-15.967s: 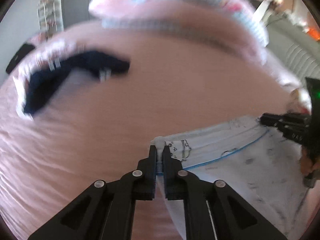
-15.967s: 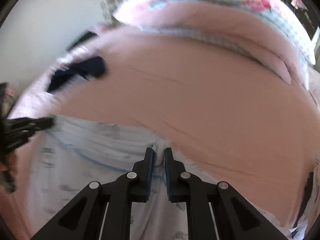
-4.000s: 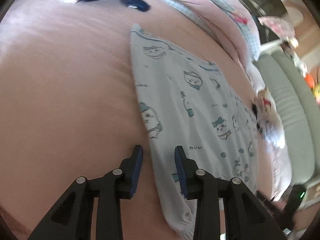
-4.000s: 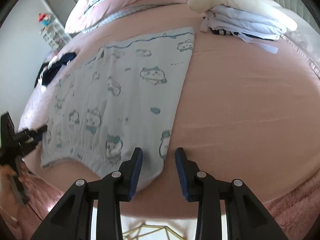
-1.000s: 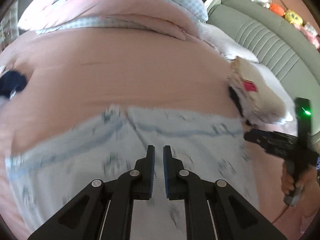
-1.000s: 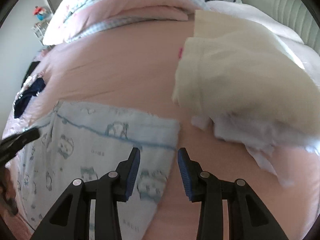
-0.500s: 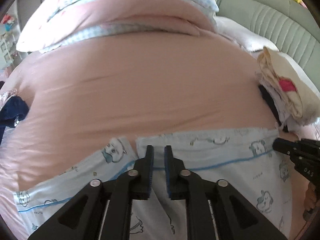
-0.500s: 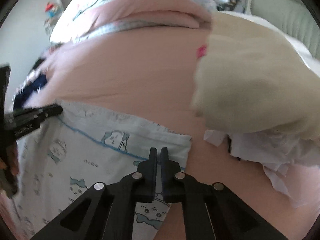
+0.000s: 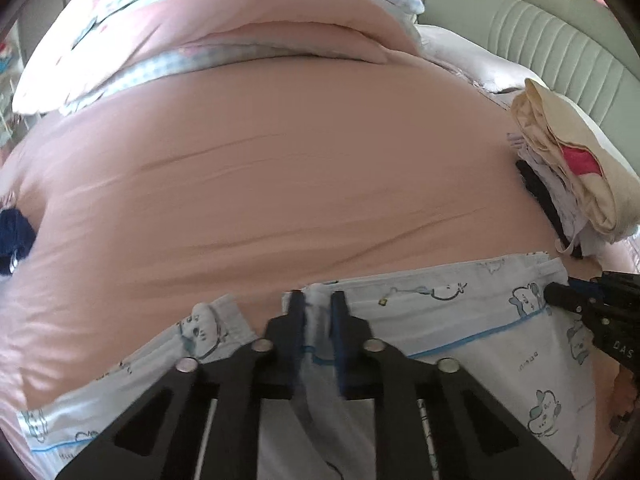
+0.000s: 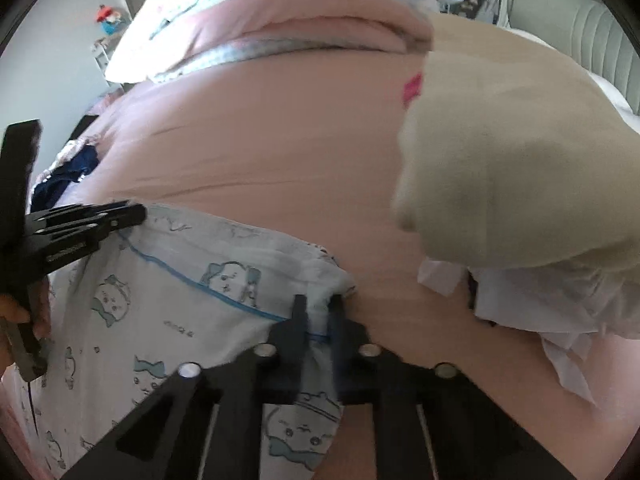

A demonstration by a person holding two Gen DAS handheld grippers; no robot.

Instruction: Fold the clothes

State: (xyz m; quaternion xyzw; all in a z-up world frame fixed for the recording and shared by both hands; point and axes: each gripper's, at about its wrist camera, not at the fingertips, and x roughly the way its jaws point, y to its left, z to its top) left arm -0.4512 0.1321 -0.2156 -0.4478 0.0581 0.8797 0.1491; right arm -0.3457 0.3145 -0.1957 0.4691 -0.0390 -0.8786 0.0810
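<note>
Pale blue pyjama trousers [image 9: 472, 320] printed with cartoon animals lie on the pink bed [image 9: 280, 184]. My left gripper [image 9: 318, 308] is shut on a bunched fold at their far edge, near the middle. My right gripper [image 10: 319, 312] is shut on the right far corner of the same trousers [image 10: 192, 300]. Each gripper also shows in the other's view: the right gripper [image 9: 560, 298] at the right edge, the left gripper [image 10: 132, 214] at the left.
A stack of folded clothes with a cream piece on top [image 10: 520, 168] lies close to the right of the trousers, also in the left wrist view [image 9: 572, 172]. A dark blue garment [image 9: 14, 236] lies far left. Pink and checked bedding [image 9: 240, 36] is piled at the back.
Both grippers, shut on the trousers' far edge half a second ago, now hold it bunched up and slightly raised. The right gripper was open a second ago.
</note>
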